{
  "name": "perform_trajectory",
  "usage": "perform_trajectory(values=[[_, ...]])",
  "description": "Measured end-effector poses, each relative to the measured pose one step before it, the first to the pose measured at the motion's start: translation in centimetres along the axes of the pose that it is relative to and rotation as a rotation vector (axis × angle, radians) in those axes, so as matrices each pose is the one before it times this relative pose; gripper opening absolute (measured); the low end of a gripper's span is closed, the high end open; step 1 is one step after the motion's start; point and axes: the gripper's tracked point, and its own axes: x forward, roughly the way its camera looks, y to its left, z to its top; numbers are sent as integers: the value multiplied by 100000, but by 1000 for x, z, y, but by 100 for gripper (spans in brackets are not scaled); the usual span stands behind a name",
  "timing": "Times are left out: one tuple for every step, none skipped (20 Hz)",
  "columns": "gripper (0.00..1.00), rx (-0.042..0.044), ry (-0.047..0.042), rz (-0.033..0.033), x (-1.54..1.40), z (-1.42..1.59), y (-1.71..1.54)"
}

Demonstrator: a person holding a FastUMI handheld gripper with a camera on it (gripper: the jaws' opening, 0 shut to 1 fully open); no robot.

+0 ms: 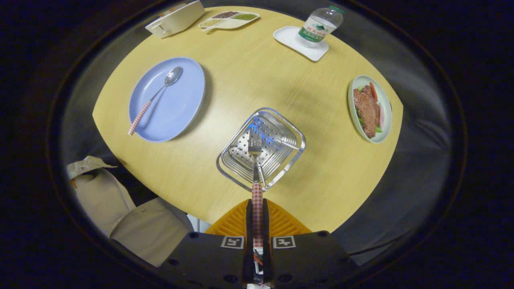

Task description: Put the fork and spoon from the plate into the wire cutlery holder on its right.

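My gripper (pixel 257 208) is shut on the fork's red-and-white checked handle, both orange fingers (pixel 235 222) pressing its sides. The fork (pixel 255 150) points straight ahead, tines over the open top of the wire cutlery holder (pixel 292 136), a square steel basket with a perforated bottom, seen from above. To the holder's left lies the blue plate (pixel 180 108) with the spoon (pixel 156 94) on it, bowl toward the far side, checked handle reaching over the plate's near rim. The fork hangs above the holder; whether its tines touch the basket is unclear.
The round wooden table (pixel 249 72) also carries a green plate of meat and vegetables (pixel 369 109) at the right, a water bottle (pixel 320 26) on a white tray (pixel 289 38), a divided snack dish (pixel 229 19) and a white box (pixel 175 18). A person's beige sleeve (pixel 120 212) is near left.
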Motion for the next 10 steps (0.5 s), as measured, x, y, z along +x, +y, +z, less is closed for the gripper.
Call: perform_trajectory(values=[[12, 382, 314, -539, 56, -77, -80], [13, 143, 101, 92, 111, 211, -44], [15, 634, 237, -218, -12, -148, -19], [18, 650, -1148, 355, -174, 196, 62], [19, 689, -1281, -522, -87, 101, -74], [19, 725, -1447, -424, -225, 286, -120], [25, 1185, -1680, 70, 15, 82, 12], [32, 1251, -2202, -598, -216, 320, -208], [38, 1954, -2933, 313, -246, 257, 45], [44, 2805, -3044, 1367, -236, 340, 248]])
